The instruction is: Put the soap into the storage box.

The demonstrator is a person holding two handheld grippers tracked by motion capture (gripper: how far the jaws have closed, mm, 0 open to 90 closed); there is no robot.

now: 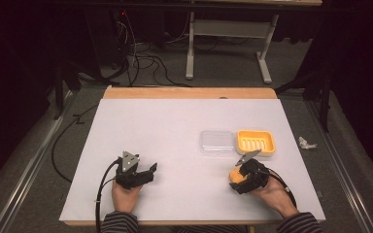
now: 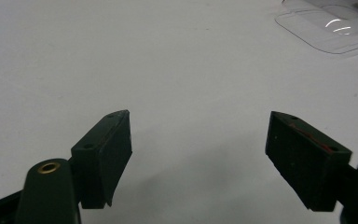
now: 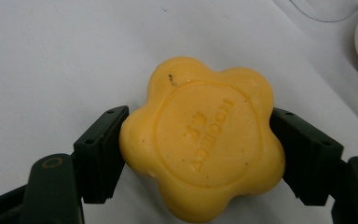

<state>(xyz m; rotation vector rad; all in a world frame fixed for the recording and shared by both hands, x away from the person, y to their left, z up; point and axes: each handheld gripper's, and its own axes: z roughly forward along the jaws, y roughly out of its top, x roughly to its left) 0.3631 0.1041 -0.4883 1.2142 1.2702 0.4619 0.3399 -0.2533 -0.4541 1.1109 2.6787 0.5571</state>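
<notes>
Dark surroundings are framing a grey floor strewn with black cables, and a white-framed table is standing beyond the desk [image 1: 175, 126], whose matte white sheet is covering a wooden top showing as a tan strip along the far edge.

Right gripper [image 1: 243, 178]: its fingers [image 3: 100, 154] are pressing both sides of a yellow soap bar [image 3: 203, 140], holding it just above or on the sheet; cannot tell which. Soap is sitting at the right front of the desk, near a yellow ribbed soap dish [image 1: 256, 141]. A clear plastic lid [image 1: 216, 141] is lying just beside the dish on its left.

Right gripper view is resolving what the high view is not: the bar is flower-shaped with rounded lobes, waxy and smooth, carrying a raised circular medallion with embossed lettering, too soft to read, and a few dark specks.

Left gripper [image 1: 135, 174]: resting at the left front, well apart from the soap. Left gripper view is showing its black blocky fingers [image 2: 105, 156] spread wide over bare sheet, with the glossy lid at upper right.

A crumpled white scrap [image 1: 306, 143] is lying on the floor to the right.
</notes>
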